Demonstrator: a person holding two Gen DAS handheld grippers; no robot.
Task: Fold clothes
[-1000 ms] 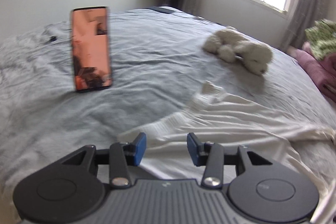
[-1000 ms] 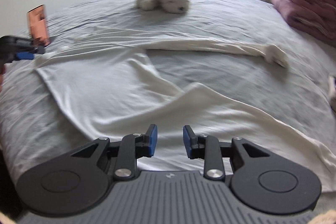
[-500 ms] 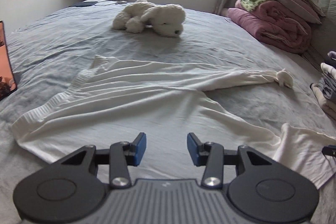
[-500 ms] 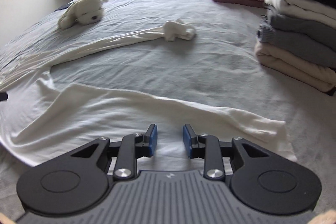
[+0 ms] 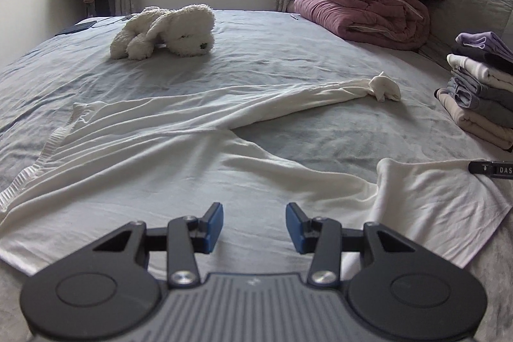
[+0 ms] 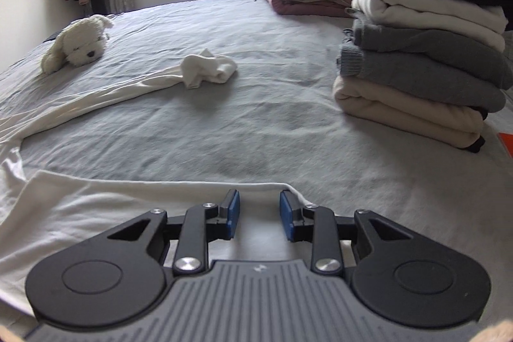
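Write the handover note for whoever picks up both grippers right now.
Left gripper: open, empty, over the body of the white long-sleeved top.
Right gripper: open, empty, at the end of the top's near sleeve.
The top lies spread and unfolded on the grey bed sheet; its far sleeve ends in a bunched cuff.
Done: stack of folded clothes at the right.
Left: straighten the sleeves, fold the top, add it to the stack.

Matt white cloth garment on creased grey bedsheet — fluffy plush toy.
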